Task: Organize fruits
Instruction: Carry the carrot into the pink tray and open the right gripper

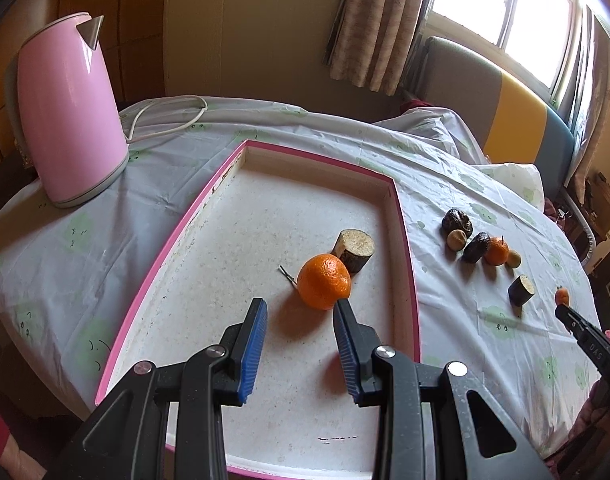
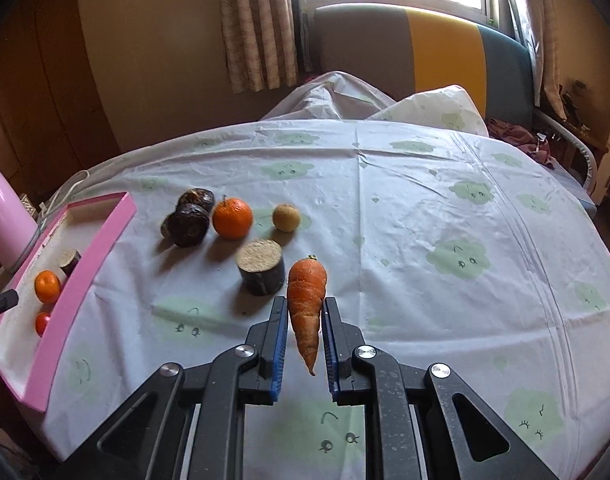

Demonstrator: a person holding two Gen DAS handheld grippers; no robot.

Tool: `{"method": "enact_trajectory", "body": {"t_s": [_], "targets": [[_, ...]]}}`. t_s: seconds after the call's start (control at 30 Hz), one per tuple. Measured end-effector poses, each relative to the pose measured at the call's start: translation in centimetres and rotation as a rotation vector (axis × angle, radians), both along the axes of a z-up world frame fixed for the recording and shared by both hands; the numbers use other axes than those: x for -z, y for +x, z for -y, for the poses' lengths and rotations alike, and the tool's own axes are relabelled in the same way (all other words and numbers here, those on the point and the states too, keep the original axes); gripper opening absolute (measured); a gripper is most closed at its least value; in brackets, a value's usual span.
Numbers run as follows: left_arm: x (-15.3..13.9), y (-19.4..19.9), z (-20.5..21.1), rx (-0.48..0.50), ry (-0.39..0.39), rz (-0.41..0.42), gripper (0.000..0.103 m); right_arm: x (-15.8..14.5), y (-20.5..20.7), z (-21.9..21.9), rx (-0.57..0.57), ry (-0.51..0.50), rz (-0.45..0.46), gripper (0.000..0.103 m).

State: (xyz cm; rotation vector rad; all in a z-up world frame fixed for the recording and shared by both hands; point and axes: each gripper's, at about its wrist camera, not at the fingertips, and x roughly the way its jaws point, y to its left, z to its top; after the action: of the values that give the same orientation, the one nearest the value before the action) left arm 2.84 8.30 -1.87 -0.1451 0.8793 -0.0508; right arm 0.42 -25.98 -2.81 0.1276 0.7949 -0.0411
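Round table under a pale cloud-print cloth (image 2: 405,184), window and curtains behind, pink kettle (image 1: 67,108) at the far left.

My right gripper (image 2: 303,338) is clamped on the carrot (image 2: 306,304). Its long axis runs along my fingers, leafy end pointing away from me, tip hanging back toward the camera, and the carrot looks clear of the cloth. The pink-rimmed tray (image 2: 85,276) lies to my left, past the cut log piece (image 2: 261,266) that sits just beside the carrot's crown. So the carry, as I judge it, goes left over that log and the tray's near wall.

My left gripper (image 1: 301,344) stands part open over the tray with nothing between the pads; the tangerine (image 1: 324,281) in the tray lies just ahead of its right fingertip. The left hand is nearer the tray, the right nearer the loose fruit.

Right view alone shows a small red fruit (image 2: 42,322) in the tray's near corner. Left view alone shows the whole tray floor (image 1: 265,216), with plenty of bare room.
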Motion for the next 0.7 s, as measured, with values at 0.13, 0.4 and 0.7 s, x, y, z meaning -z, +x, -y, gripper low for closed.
{"method": "enact_trajectory", "body": {"t_s": [0.13, 0.4, 0.7], "targets": [[-0.2, -0.2, 0.0, 0.006, 0.006, 0.014, 0.035, -1.0, 0.8, -3.2, -0.109, 0.051, 0.000, 0.017], [-0.3, -0.3, -0.8, -0.010, 0.006, 0.019, 0.035, -1.4, 2.7, -12.4, -0.366, 0.165, -0.059, 0.017], [-0.1, -0.5, -1.9, -0.034, 0.000, 0.019, 0.035, -1.0, 5.5, -19.2, -0.490, 0.221, -0.127, 0.017]]}}
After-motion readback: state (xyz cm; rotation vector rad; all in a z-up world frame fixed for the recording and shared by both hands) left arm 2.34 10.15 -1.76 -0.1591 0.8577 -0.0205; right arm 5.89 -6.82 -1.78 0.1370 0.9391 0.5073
